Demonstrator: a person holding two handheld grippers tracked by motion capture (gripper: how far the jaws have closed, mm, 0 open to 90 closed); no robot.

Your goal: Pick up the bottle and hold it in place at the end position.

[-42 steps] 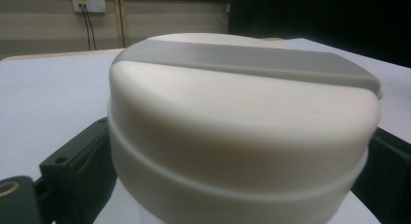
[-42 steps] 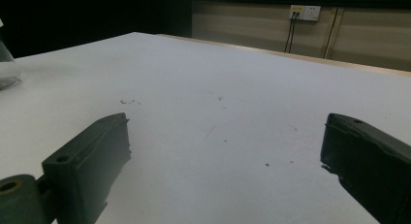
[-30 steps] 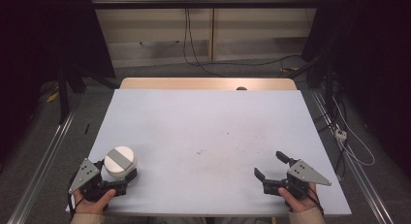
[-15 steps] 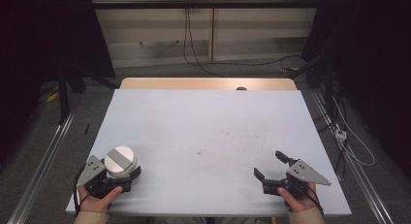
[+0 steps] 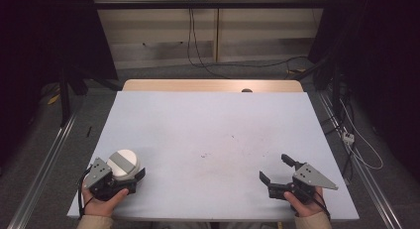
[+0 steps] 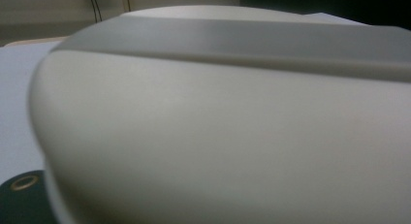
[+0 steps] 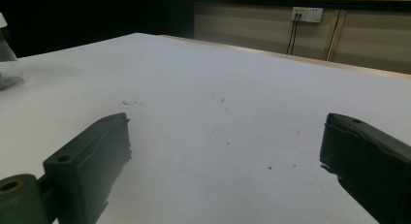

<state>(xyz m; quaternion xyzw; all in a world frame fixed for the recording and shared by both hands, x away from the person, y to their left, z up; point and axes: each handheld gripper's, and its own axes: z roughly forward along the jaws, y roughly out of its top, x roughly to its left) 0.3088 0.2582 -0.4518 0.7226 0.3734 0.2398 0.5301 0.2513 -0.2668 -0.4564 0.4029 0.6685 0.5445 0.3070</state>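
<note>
A clear jar with a round white lid (image 5: pixel 124 161) that has a grey band stands near the table's front left corner. My left gripper (image 5: pixel 128 170) is around it, jaws on either side, apparently shut on it. The lid (image 6: pixel 218 117) sits right up against the left gripper view's camera and hides the jaws there. My right gripper (image 5: pixel 274 167) rests near the front right edge, open, with nothing between its jaws. In the right gripper view (image 7: pixel 225 151) the jaws stand wide apart over bare table, and the jar (image 7: pixel 7 59) shows at the far left edge.
The pale blue table top (image 5: pixel 213 125) carries a few small dark specks (image 5: pixel 205 154) near its middle. A wooden strip (image 5: pixel 208 85) runs along the far edge. Cables and metal rails lie on the floor around the table.
My left gripper has slid a little forward and to the right, closing in around the jar. The right gripper has stayed where it was.
</note>
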